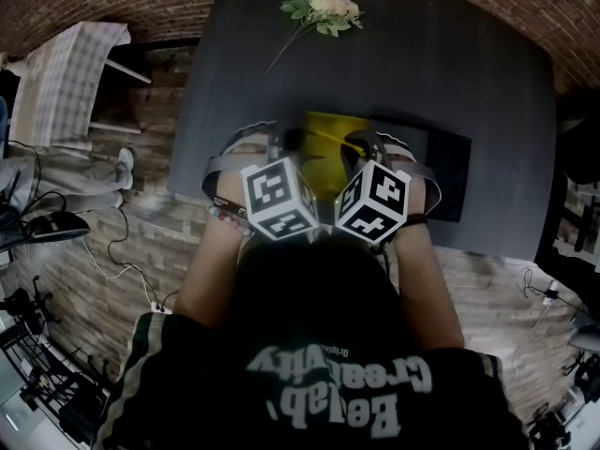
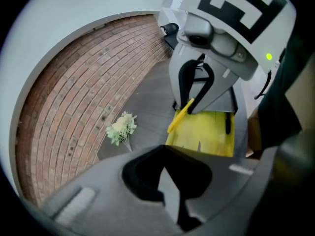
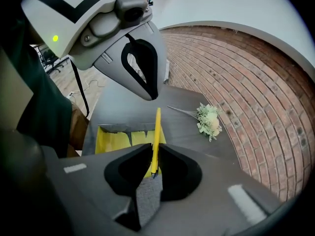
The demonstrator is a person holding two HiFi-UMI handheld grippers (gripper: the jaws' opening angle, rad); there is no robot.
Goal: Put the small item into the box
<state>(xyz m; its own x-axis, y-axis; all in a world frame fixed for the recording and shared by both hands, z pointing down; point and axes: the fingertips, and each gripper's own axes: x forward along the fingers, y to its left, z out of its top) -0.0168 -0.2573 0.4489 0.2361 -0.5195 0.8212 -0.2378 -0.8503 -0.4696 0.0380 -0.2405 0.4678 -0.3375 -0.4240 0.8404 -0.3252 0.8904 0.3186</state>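
Right gripper (image 3: 153,156): fingers narrowly pinching a slim yellow pen (image 3: 157,127), probably to steer it boxward.
Yellow-lined open box (image 3: 115,137): waits by the dark grey desk (image 3: 189,132) near edge.
Left gripper (image 2: 166,170): fingers together, empty.

Dim, soft frames with heavy fisheye warping and dark corners.

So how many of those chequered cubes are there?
2. One black-and-white marker cube sits on the left gripper, the other on the right gripper, side by side near the yellow box. None hidden.

Left tool (image 2: 164,149) closed empty, right tool (image 3: 153,150) tight on pen (image 3: 157,127)
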